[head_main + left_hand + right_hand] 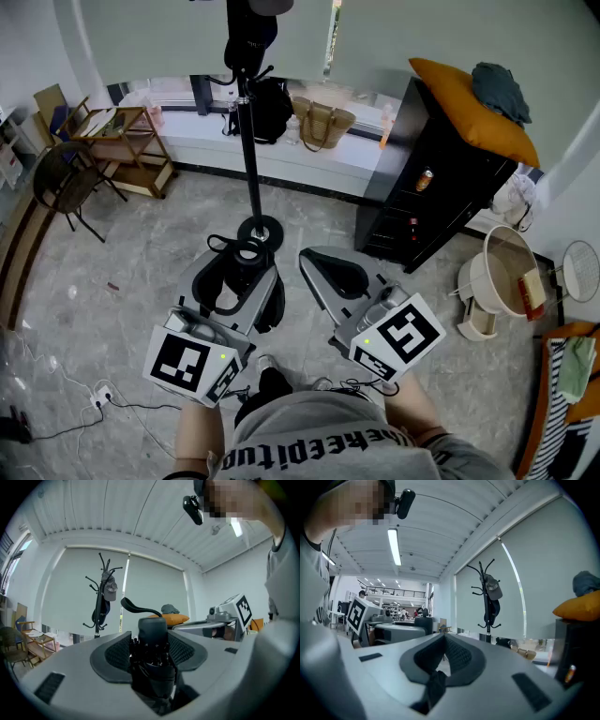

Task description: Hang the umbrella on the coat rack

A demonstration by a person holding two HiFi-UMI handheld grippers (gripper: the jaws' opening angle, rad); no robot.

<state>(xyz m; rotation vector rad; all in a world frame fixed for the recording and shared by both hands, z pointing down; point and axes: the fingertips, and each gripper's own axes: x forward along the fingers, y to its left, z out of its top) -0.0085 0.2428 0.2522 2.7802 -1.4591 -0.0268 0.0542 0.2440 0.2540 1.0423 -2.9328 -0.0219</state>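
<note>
A folded black umbrella (247, 269) sits between the jaws of my left gripper (240, 274), which is shut on it. Its strap loop (223, 246) sticks out in front. In the left gripper view the umbrella's handle (153, 631) fills the gap of that gripper (152, 645), and the strap (139, 607) curls upward. The black coat rack (250, 141) stands straight ahead, its round base (260, 229) just beyond the left jaws. A cap (110, 588) and a dark bag hang on the coat rack (100, 599). My right gripper (335, 273) is shut and empty beside the left one. The right gripper (442, 656) faces the coat rack (488, 603).
A black cabinet (420, 187) with an orange cushion (473, 111) stands at the right. Bags (323, 122) rest on the window ledge behind the rack. A wooden shelf (127, 145) and a folding chair (66, 187) are at the left. White tubs (506, 277) sit at the right, cables (103, 398) on the floor.
</note>
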